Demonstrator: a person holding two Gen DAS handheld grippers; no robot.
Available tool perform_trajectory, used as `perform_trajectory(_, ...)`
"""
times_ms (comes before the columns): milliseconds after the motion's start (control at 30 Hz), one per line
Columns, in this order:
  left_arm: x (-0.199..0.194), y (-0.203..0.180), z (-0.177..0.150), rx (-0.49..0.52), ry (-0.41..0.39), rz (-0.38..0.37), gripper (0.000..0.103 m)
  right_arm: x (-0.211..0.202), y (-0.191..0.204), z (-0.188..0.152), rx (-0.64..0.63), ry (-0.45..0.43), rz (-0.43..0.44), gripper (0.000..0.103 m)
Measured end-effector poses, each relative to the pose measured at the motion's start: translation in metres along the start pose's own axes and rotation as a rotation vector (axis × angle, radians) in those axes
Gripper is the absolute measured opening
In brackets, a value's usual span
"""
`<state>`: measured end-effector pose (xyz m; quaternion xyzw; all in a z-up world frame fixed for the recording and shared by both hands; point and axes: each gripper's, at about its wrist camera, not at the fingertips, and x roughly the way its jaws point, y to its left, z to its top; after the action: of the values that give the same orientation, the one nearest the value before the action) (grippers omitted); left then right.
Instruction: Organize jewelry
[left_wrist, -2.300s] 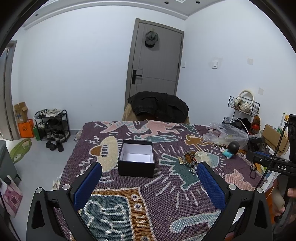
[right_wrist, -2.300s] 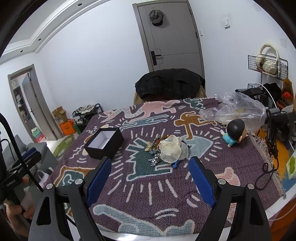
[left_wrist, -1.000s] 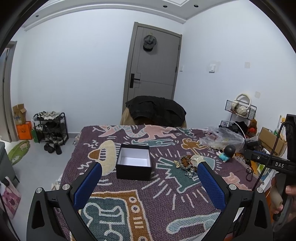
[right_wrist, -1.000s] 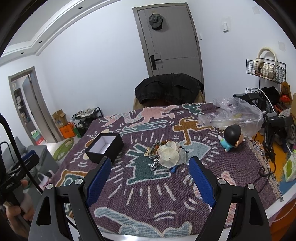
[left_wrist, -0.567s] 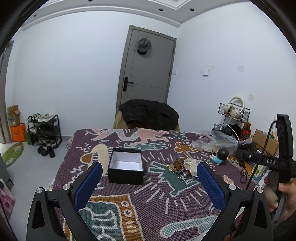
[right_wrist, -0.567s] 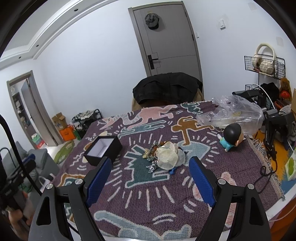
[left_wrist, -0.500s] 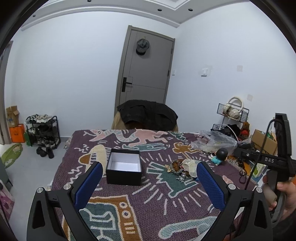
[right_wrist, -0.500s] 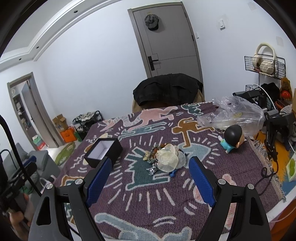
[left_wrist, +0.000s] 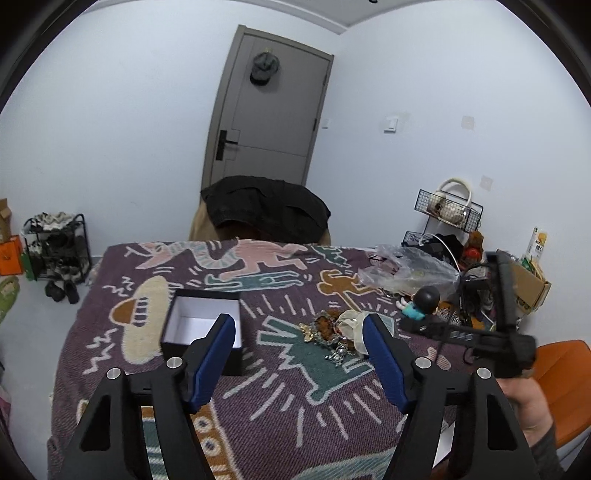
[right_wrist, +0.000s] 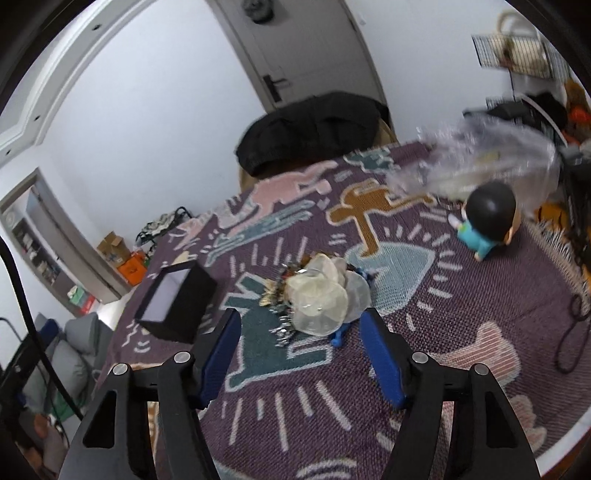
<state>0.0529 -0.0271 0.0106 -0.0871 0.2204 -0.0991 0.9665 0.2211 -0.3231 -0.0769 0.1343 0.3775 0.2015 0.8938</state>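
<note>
Both grippers hung above the patterned blanket (left_wrist: 280, 398), each with its two blue-padded fingers spread wide and nothing between them. The left gripper (left_wrist: 301, 354) looked down the blanket toward the door: one black box (left_wrist: 201, 325), lidless and white inside, sat just beyond and slightly outside its left finger (left_wrist: 212, 356), whose tip overlapped the box's near right corner in the view, though I could not tell whether they touched. One small heap of jewelry (left_wrist: 330, 338), gold and silver pieces tangled together with a brown-centred ornament, lay ahead between the fingers, nearer the right finger (left_wrist: 384, 360), with a pale gauzy pouch (left_wrist: 354, 325) against it. The right gripper (right_wrist: 300, 349) hovered close over the same heap (right_wrist: 277, 295); the pouches (right_wrist: 325, 299), which looked like two or three bunched together, lay just past the gap between its fingertips, and a small blue piece (right_wrist: 338, 338) poked out near the right finger (right_wrist: 380, 354). The box (right_wrist: 177, 301) stood beyond its left finger (right_wrist: 219, 350), apart from the heap. One big-headed toy figure (right_wrist: 487, 221) in a teal top sat well off to the right, with one clear plastic bag (right_wrist: 491, 155) behind it. A hand (left_wrist: 528, 402) held the right gripper's handle at the edge of the left view.
</note>
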Motion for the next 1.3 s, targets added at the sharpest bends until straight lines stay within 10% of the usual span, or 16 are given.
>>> perform_trajectory(633,0.091,-0.003,0.004,-0.006,0.159,-0.015,0.064,0.093,-0.028,0.023,0.094,0.17,-0.032,0.062)
perform_trajectory(800,0.114,-0.004,0.002,-0.017,0.207,-0.027,0.064,0.097,-0.037,0.026,0.106,0.197,0.052,0.003)
perform_trajectory(1300,0.168,-0.027,-0.014,-0.015,0.329,-0.085,0.064,0.025,-0.052,0.035,0.139,0.052,0.143,0.003)
